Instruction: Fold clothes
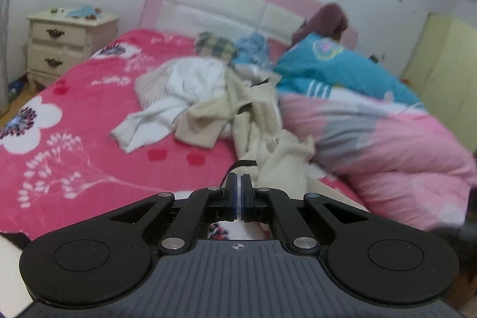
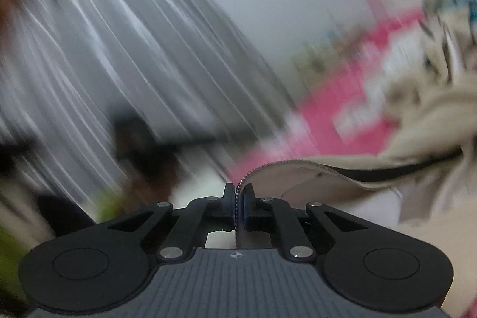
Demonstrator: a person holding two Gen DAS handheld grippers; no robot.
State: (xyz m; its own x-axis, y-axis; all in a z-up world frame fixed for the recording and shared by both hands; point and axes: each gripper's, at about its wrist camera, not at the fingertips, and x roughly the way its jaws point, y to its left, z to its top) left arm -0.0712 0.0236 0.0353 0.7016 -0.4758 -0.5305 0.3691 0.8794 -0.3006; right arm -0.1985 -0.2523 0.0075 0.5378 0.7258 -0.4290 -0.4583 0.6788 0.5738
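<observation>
A cream garment point(image 1: 265, 121) with a dark-trimmed edge stretches from a heap of clothes on the bed toward me. My left gripper point(image 1: 238, 184) is shut on its near end, the cloth bunched just beyond the fingertips. In the right wrist view, my right gripper point(image 2: 238, 192) is shut on the ribbed hem of the same cream garment point(image 2: 387, 166), which trails off to the right. A white garment point(image 1: 167, 106) and a striped one point(image 1: 152, 82) lie in the heap. That view is heavily motion-blurred.
The bed has a pink floral cover point(image 1: 74, 121) and a pink-and-white headboard point(image 1: 214, 2). A pink and blue quilt point(image 1: 372, 124) is piled on the right. A cream nightstand point(image 1: 65, 37) stands at the left. Grey curtains point(image 2: 104, 49) fill the right wrist view's left side.
</observation>
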